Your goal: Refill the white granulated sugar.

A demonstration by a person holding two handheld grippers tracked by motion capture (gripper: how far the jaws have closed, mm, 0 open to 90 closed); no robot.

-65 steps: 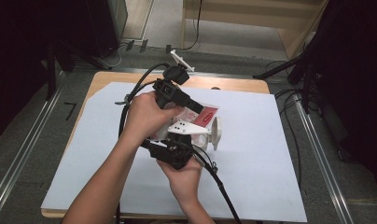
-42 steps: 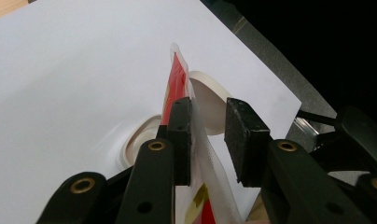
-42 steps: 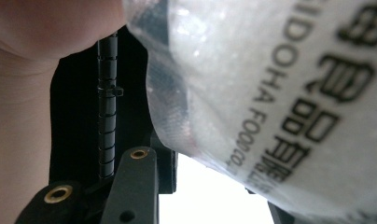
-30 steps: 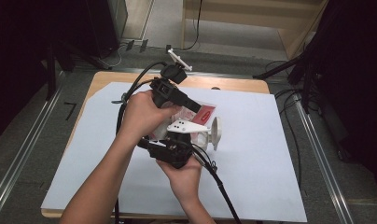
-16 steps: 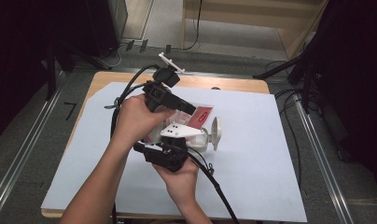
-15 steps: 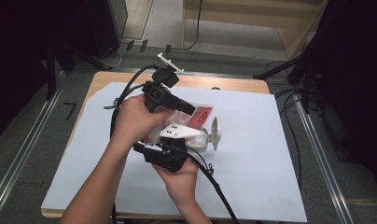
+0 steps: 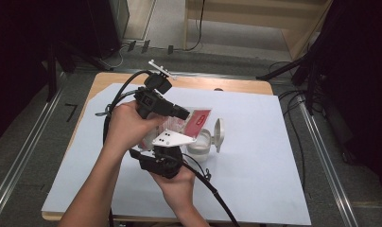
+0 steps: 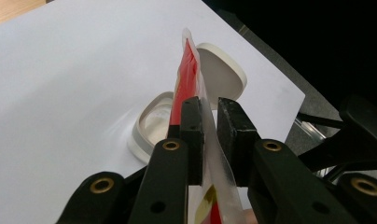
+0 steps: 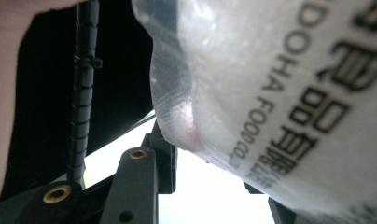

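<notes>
- Above the white table sheet (image 7: 274, 156), in the high view, the left gripper (image 7: 182, 113) has drifted toward the person's left since the earlier frames, and the red sauce packet (image 7: 198, 120) went with it. It now hangs over the open white container (image 7: 201, 142), whose hinged lid (image 7: 219, 135) stands up on the far side.
- Just beneath, the right gripper (image 7: 172, 146) sits under its grey plate, close against the packet's lower end.
- Between the jaws in the left gripper view, the packet runs edge-on and upright. The left gripper (image 8: 210, 121) is clamped on its clear film, and the container (image 8: 149, 126) lies just beyond the jaw tips, lid (image 8: 221, 74) tipped back.
- Ahead of the jaws in the right gripper view, the packet's printed clear film (image 9: 280, 93) looms very near. One jaw stands beside it, the other is mostly covered, so I cannot tell whether this gripper grips.
- Judging by that shift, the packet looks lined up for emptying into the container; tearing or squeezing likely follows.
</notes>
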